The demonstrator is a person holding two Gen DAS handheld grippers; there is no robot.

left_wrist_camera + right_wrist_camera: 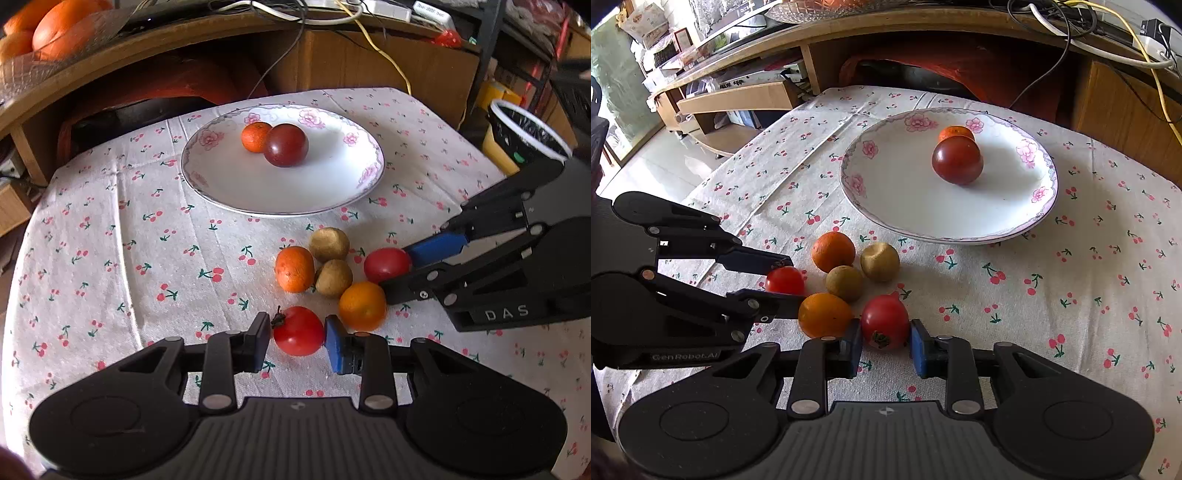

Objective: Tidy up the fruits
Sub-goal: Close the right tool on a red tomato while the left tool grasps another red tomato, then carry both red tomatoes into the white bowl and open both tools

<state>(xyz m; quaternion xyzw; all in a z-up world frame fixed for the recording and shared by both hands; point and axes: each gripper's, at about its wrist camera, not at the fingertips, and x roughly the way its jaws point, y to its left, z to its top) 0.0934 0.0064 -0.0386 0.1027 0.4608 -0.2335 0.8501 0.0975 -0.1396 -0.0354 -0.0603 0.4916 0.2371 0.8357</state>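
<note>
Red tomato (298, 331) sits between left gripper (297, 341) pads, touching both; second tomato (884, 322) likewise pinched by right gripper (885, 345). Just beyond on cloth (110, 240): two oranges (294, 269), two brown fruits (328, 244). Farther, flowered plate (236, 192) holds small orange (255, 137) touching dark red tomato (286, 145).

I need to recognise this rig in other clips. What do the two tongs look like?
Both are matte black linkage tongs with silver pivot pins, blue finger pads and a ribbed grey base. The left tongs read "GenRobot.AI" on the side, the right tongs "DAS". No cables or sleeves show.
</note>
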